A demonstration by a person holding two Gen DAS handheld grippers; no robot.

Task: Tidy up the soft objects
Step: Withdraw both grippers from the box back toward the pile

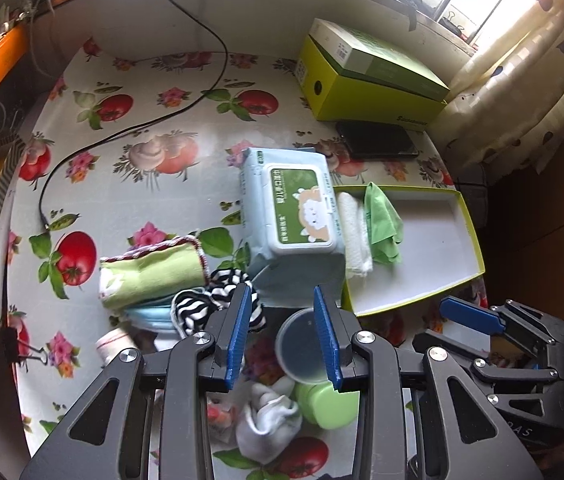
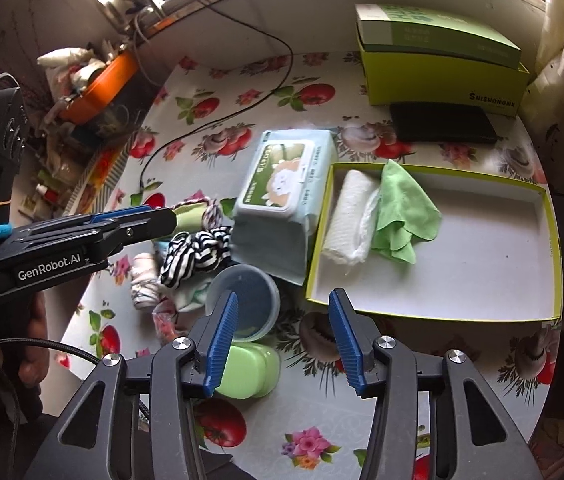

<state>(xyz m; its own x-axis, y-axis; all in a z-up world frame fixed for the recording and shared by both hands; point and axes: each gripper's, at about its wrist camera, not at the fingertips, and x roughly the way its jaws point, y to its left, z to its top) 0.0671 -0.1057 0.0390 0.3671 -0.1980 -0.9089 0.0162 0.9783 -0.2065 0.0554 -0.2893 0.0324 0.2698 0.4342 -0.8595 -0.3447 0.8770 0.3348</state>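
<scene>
A shallow white tray with a lime rim [image 2: 553, 240] [image 1: 475, 240] holds a rolled white cloth [image 2: 347, 220] [image 1: 355, 232] and a crumpled green cloth [image 2: 401, 216] [image 1: 383, 224] at its left end. Left of the tray lie a wet-wipes pack [image 1: 293, 216] [image 2: 282, 192], a black-and-white striped cloth [image 1: 210, 300] [image 2: 198, 254], a rolled green towel [image 1: 150, 272] and a white sock [image 1: 268, 424]. My left gripper [image 1: 282, 300] hovers open over the pile, nothing between its jaws. My right gripper [image 2: 282, 304] hangs open and empty near the tray's front edge.
A grey plastic tub [image 2: 246, 300] [image 1: 301, 344] and a green soap case [image 2: 248, 372] [image 1: 327, 404] sit near the front. At the back stand a lime box [image 2: 441, 68] and a black wallet [image 2: 441, 122]. A black cable [image 1: 122, 132] crosses the flowered tablecloth.
</scene>
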